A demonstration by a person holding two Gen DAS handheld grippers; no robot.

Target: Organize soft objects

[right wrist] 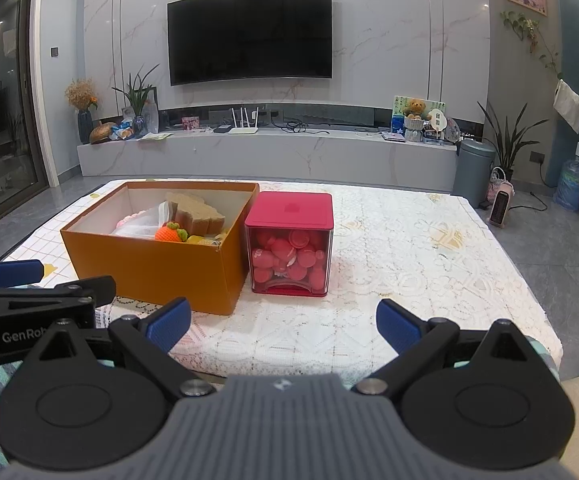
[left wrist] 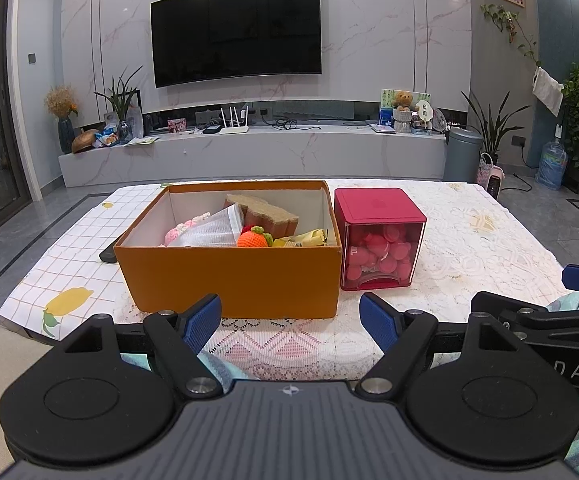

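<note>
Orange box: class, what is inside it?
Inside the orange box: a crocheted orange fruit, brown sponge pieces, a clear bag, something pink and yellow wrappers. Anything beneath them is covered.

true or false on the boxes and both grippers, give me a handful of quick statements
1. The orange box is open on top. True.
2. The red container stands to the left of the orange box. False: it stands against its right side.
3. The left gripper holds the crocheted orange. False: its jaws are apart and empty; the fruit lies in the box.
4. The right gripper is open. True.
5. The red container's lid is off. False: it is on.
</note>
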